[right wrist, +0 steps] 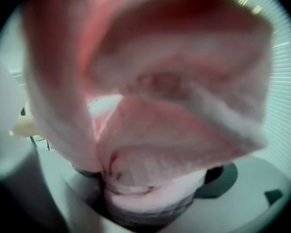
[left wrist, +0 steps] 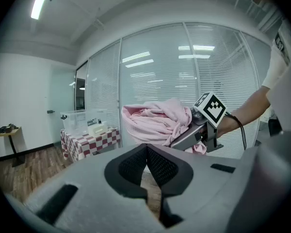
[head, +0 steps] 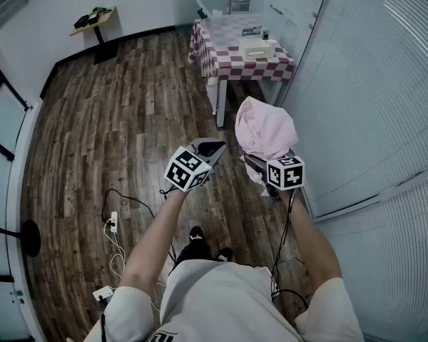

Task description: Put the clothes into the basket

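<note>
A bundled pink cloth (head: 264, 130) hangs in front of me at chest height, with my right gripper (head: 255, 164) shut on it from below. In the right gripper view the pink cloth (right wrist: 174, 130) fills nearly the whole frame and is bunched between the jaws, which stand wide around it. My left gripper (head: 218, 147) is just left of the bundle, shut and empty, its pads (left wrist: 157, 161) meeting. From the left gripper view the cloth (left wrist: 153, 123) sits atop the right gripper (left wrist: 184, 137). A clear plastic box (head: 225, 7) stands on the far checkered table.
The red-and-white checkered table (head: 271, 66) also carries a white box (head: 257, 47). A glass wall with blinds (head: 371, 91) runs close along my right. A power strip with cables (head: 113, 223) lies on the wood floor to my left. A small side table (head: 94, 16) stands far left.
</note>
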`<state>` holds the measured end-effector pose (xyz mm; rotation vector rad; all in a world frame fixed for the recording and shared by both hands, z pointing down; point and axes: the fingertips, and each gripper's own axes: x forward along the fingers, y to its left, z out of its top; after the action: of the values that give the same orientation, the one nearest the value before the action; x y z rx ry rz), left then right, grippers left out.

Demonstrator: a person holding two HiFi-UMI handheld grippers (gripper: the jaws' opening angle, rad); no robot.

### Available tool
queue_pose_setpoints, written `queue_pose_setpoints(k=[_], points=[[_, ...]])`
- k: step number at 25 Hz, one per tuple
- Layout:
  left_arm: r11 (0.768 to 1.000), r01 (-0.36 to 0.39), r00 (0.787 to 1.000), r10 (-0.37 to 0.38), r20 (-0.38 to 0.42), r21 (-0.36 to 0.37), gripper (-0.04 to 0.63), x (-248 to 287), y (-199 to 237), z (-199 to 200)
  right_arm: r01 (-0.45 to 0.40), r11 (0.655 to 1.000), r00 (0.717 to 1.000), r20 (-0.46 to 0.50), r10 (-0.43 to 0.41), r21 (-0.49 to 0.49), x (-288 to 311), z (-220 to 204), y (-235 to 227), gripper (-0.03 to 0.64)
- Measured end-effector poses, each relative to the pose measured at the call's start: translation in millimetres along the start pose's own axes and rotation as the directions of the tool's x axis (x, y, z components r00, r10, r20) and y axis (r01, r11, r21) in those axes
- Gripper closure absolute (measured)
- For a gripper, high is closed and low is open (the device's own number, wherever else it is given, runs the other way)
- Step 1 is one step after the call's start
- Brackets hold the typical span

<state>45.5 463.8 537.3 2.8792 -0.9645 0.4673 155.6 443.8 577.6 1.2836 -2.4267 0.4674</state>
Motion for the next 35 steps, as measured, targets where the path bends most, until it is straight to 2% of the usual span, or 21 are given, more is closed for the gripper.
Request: queue_pose_setpoints(k=[16,21,28,35], points=[[1.0,-0.031,0.999,0.031,-0.01,-0.006,0.588,-1,5,-1,-0.021,1.0,1.0,-0.009,0.021,-0.02,4,3,3,0.073],[0.999,-0.035,0.999,0.034,-0.013,-0.013,0.588,0,14,-1,-0.041,0.999,0.999,0.002,0.041,0.01,12,9,2,0.072],[1.0,-0.028,1.0,0.028,-0.008,-0.015,0.588,19,51,3,-0.046,0.999,0.999,0.012,0.046,0.012,42,30,-9,0.072],[1.0,0.008,1.0,-0.008,-0.01,-0.009,0.588,58,118,11,-0.015,0.999,1.0,0.023,0.014,0.047,92,63,-41,0.073]])
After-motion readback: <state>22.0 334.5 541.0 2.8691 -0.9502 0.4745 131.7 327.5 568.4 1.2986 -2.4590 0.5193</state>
